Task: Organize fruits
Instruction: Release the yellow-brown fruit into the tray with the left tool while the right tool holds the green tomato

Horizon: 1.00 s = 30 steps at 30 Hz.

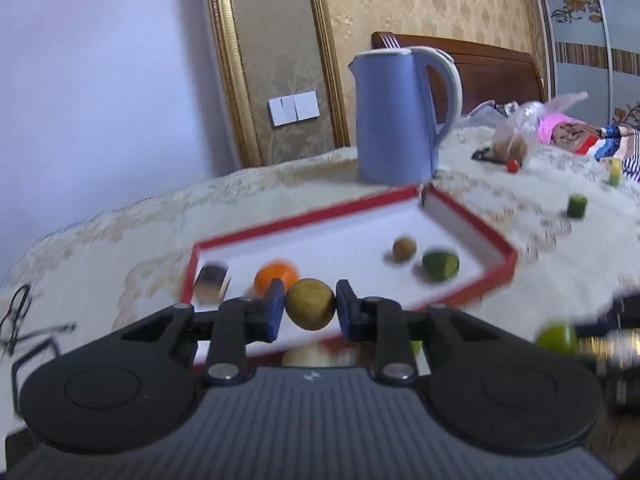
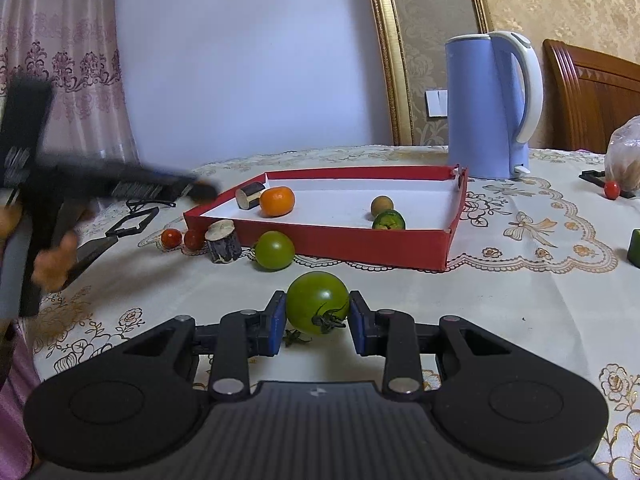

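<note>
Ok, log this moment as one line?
left gripper: shut on brown fruit above red tray | right gripper: shut on green tomato at table | tray: orange inside

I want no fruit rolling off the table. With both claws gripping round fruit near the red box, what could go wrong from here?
1. The left claw pinches the brown round fruit only at its sides; it could slip and roll.
2. The right claw squeezes a green tomato; too much pressure may bruise it.
3. Dropped into the red box, either could knock the orange.
</note>
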Tool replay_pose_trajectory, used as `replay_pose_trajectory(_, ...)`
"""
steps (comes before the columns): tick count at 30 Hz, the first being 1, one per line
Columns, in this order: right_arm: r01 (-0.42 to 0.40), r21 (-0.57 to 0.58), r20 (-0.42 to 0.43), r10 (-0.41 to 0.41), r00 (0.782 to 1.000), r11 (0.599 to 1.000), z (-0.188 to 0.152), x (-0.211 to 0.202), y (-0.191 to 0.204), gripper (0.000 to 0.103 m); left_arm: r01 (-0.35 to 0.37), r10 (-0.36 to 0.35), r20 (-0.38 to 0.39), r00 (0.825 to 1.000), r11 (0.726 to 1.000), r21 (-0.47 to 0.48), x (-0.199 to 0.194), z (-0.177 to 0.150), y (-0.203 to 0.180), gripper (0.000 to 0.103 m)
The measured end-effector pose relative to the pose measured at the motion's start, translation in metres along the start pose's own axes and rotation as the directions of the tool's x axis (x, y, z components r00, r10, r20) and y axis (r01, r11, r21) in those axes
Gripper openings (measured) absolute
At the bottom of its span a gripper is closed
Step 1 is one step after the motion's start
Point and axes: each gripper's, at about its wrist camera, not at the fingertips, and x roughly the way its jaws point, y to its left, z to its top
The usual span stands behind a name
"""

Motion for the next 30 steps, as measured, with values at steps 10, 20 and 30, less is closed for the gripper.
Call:
replay_pose_trajectory(10, -0.015, 0.011, 0.003, 0.015, 1.0, 1.0, -0.001, 0.0, -0.003, 0.032, -0.042, 0.041, -0.11, 0.993, 0.999, -0.008, 0.116, 0.053, -0.027, 0.026)
replay_pose_trajectory(20, -0.025, 0.012, 0.001, 0.025, 1.0, 1.0, 0.001, 0.001, -0.002, 0.032, -0.145, 0.125, -0.182, 0.975, 0.984, -0.104, 0.125, 0.034, -0.007, 0.069)
replay_pose_trajectory(30, 0.003, -0.043, 0.015, -0.002, 1.0, 0.999, 0.017, 0.004, 0.008, 0.032, -0.185, 0.183, -0.039, 0.982, 0.92, -0.347, 0.015, -0.02, 0.047, 0.103)
